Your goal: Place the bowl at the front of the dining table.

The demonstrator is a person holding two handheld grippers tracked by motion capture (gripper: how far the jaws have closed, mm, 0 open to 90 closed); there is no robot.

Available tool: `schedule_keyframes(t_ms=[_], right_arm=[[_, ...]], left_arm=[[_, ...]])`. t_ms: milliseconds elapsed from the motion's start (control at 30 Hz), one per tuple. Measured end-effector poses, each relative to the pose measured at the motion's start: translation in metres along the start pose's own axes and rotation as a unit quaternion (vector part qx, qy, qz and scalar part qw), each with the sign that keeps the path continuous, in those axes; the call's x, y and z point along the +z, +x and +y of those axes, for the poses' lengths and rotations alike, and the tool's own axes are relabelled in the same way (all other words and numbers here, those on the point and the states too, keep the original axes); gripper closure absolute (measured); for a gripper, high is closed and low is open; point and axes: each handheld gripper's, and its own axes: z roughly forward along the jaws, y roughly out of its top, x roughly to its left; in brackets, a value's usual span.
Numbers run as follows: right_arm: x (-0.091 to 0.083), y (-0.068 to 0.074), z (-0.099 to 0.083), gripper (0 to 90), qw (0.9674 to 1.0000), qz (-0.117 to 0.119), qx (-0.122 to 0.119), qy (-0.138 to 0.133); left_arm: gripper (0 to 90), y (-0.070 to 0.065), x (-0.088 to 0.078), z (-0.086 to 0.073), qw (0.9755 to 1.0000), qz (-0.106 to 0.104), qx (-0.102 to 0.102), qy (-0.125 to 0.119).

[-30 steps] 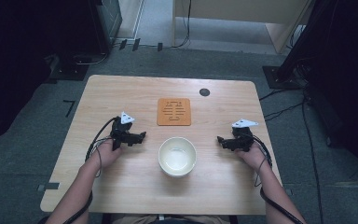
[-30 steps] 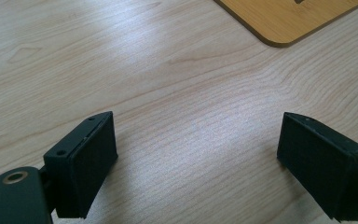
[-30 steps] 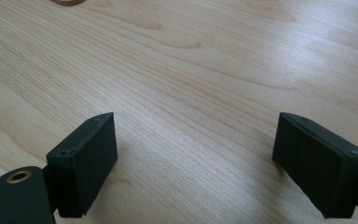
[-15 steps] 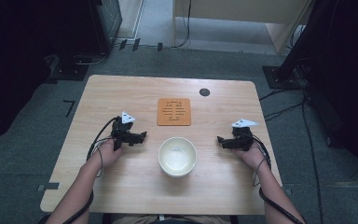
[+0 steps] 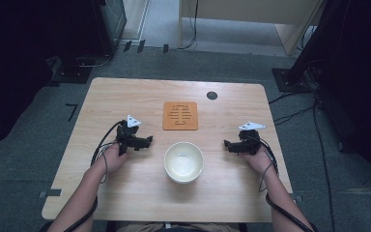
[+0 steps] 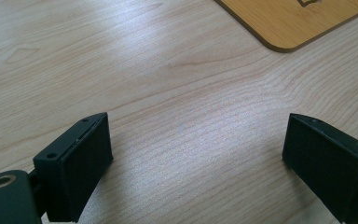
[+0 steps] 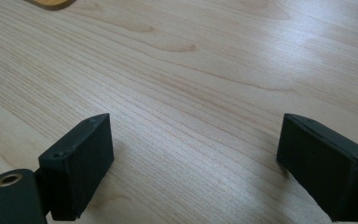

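Note:
A white bowl point(image 5: 184, 161) sits on the wooden table point(image 5: 125, 96), near the front middle. Behind it lies a flat orange-brown wooden mat point(image 5: 180, 116) with cut-out slots; its corner shows in the left gripper view point(image 6: 303, 18). My left gripper point(image 5: 149, 140) rests on the table left of the bowl, jaws pointing right, open, with bare wood between them point(image 6: 196, 158). To the right of the bowl, my right gripper point(image 5: 226, 144) lies with jaws pointing left, open as well, nothing between them point(image 7: 193, 161).
A small dark round disc point(image 5: 212, 95) lies near the table's far edge, right of centre. Cables trail from both grippers back along the forearms. Dark equipment and a wooden cabinet stand on the floor beyond the table.

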Motion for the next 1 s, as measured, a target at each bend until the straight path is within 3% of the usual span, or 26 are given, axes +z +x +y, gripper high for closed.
schedule_keyframes(t_ms=[400, 800, 1000], right_arm=[[-0.001, -0.002, 0.003, 10.3, 0.9998, 0.006, -0.005, 0.016], [-0.008, -0.002, 0.013, 14.0, 0.999, 0.028, 0.031, 0.014], [-0.01, 0.002, 0.018, 14.0, 0.9986, 0.044, 0.028, 0.013]], left_arm=[[7.6, -0.001, 0.0, 0.0, 1.0, 0.002, -0.002, 0.0], [7.6, -0.001, 0.0, 0.0, 1.0, 0.002, -0.002, 0.0], [7.6, 0.0, 0.0, 0.0, 1.0, 0.002, -0.002, 0.0]])
